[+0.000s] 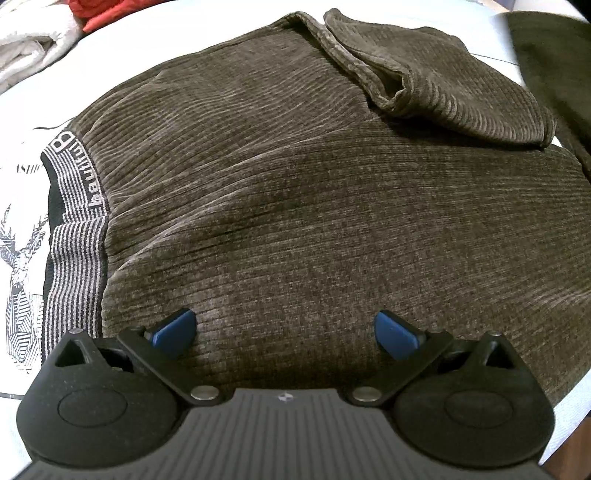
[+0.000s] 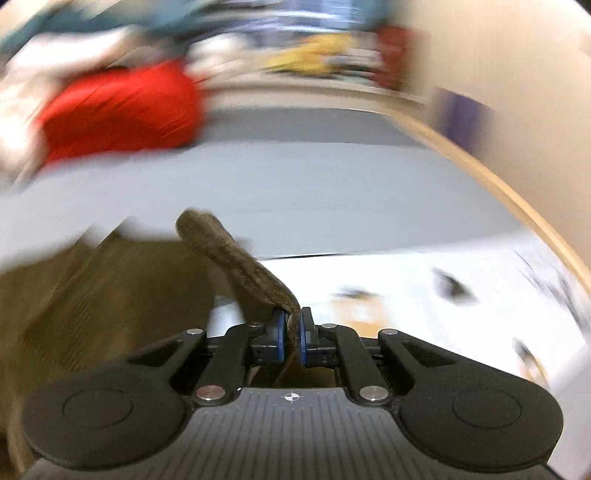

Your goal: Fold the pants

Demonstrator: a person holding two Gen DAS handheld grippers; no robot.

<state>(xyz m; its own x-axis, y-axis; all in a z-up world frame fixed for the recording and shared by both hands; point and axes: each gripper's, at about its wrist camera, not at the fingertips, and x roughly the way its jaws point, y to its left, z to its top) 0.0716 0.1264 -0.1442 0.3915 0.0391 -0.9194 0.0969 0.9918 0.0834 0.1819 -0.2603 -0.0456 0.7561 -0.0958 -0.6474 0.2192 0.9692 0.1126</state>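
Observation:
Brown ribbed corduroy pants lie spread on a white sheet, with a striped lettered waistband at the left and a folded-over leg end at the far right. My left gripper is open, its blue pads just over the near part of the fabric. In the blurred right wrist view, my right gripper is shut on a strip of the pants, lifted above the bed, with more brown fabric hanging at the left.
A white sheet with a deer print lies under the pants. White and red laundry is at the far left, a red garment and a wooden bed edge show in the right wrist view. Dark green cloth lies at the right.

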